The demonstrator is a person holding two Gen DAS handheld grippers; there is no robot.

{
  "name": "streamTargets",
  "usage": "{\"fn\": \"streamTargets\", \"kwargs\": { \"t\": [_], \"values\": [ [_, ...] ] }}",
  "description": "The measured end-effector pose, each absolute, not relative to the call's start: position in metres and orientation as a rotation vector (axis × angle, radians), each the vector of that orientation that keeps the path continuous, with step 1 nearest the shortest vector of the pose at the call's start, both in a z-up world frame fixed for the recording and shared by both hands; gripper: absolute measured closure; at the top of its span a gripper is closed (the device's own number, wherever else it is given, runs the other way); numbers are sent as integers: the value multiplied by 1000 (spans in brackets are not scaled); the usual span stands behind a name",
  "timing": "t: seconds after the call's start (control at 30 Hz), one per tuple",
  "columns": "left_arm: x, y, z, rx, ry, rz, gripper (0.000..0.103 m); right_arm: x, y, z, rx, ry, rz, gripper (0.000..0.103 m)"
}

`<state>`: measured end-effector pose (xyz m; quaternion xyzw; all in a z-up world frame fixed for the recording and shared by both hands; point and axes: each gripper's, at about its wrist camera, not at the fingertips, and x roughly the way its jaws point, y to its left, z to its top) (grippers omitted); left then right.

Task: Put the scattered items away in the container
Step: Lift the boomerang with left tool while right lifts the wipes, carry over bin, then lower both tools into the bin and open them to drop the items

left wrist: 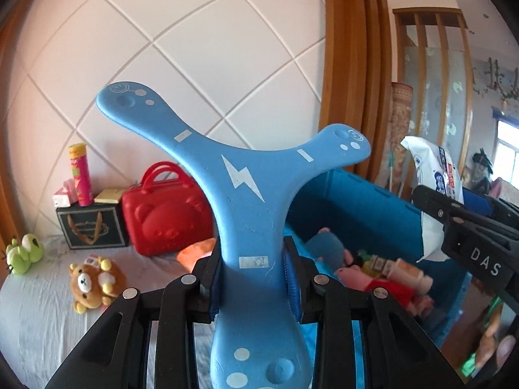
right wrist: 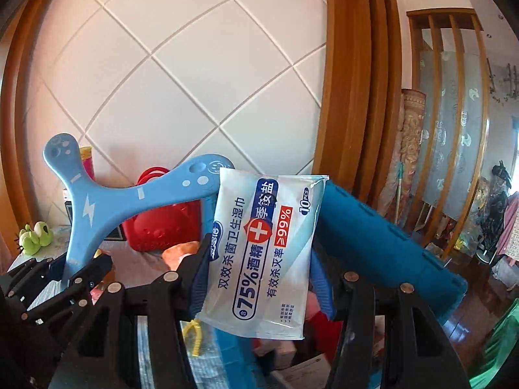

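My left gripper [left wrist: 253,278] is shut on one arm of a blue three-armed boomerang [left wrist: 240,175] with a white lightning bolt, held upright above the bed. My right gripper [right wrist: 259,272] is shut on a white and blue pack of wet wipes [right wrist: 262,249], also held upright. The boomerang [right wrist: 97,201] and left gripper [right wrist: 69,280] show at the left of the right wrist view; the wipes pack [left wrist: 433,175] and right gripper [left wrist: 467,233] show at the right of the left wrist view. A blue crate [left wrist: 363,207] holding plush toys and small boxes sits ahead, below both grippers.
On the bed [left wrist: 39,308] lie a brown bear plush [left wrist: 94,283], a green frog plush [left wrist: 24,253], a red bear-shaped case [left wrist: 165,214], a black gift box [left wrist: 90,227] and a pink tube [left wrist: 81,175]. A padded wall stands behind. Wooden posts stand to the right.
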<state>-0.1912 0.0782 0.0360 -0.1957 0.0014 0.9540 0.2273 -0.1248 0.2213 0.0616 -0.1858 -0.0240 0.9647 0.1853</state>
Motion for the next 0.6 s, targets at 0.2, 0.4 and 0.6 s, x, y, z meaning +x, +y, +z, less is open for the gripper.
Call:
{"fn": "streamTargets", "kwargs": {
  "t": [0.2,0.4,0.6],
  "values": [
    [-171,156,52,-590,3,2587,72,-107,309,60,-565,-50,2691,49],
    [-159,212,52,-616,87,2604,72,-95,361,47,-613,17,2697,49],
    [-158,236,46,-644,132,2632,71,-97,387,37,-642,54,2705,49]
  ]
}}
